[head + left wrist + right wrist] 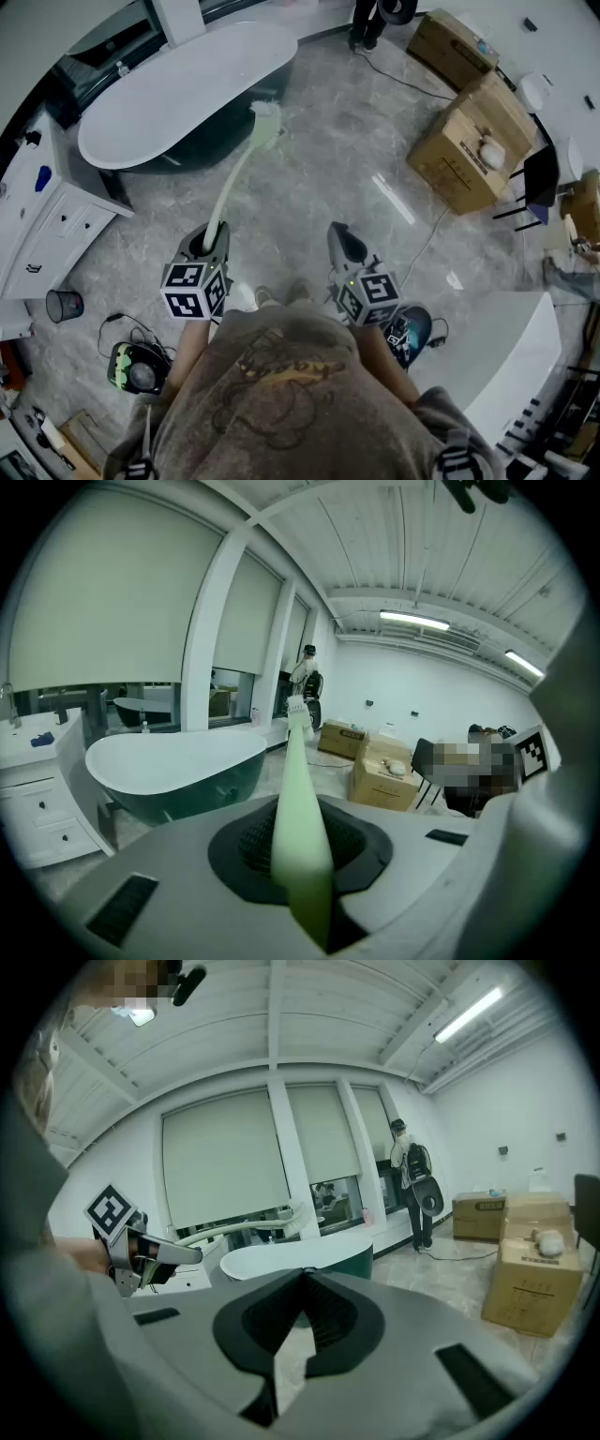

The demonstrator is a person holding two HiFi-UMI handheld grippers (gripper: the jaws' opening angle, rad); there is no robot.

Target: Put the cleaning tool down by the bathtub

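Note:
My left gripper [211, 246] is shut on the lower end of a long pale green cleaning brush [234, 183], held above the floor. The handle slants up and away, and its bristle head [265, 122] hangs over the floor just by the near rim of the white bathtub [178, 89]. In the left gripper view the handle [297, 789] runs straight out between the jaws, with the bathtub [169, 761] to the left. My right gripper [345, 246] is shut and holds nothing; its jaw tips meet [302, 1274]. That view also shows the bathtub [300, 1252] and the brush handle [234, 1232].
A white cabinet [47, 225] stands left of the tub, with a small dark bin [64, 305] beside it. Cardboard boxes [469, 141] sit at the right, with a cable on the floor. A person [370, 19] stands at the far end. A white counter [506, 347] is at the near right.

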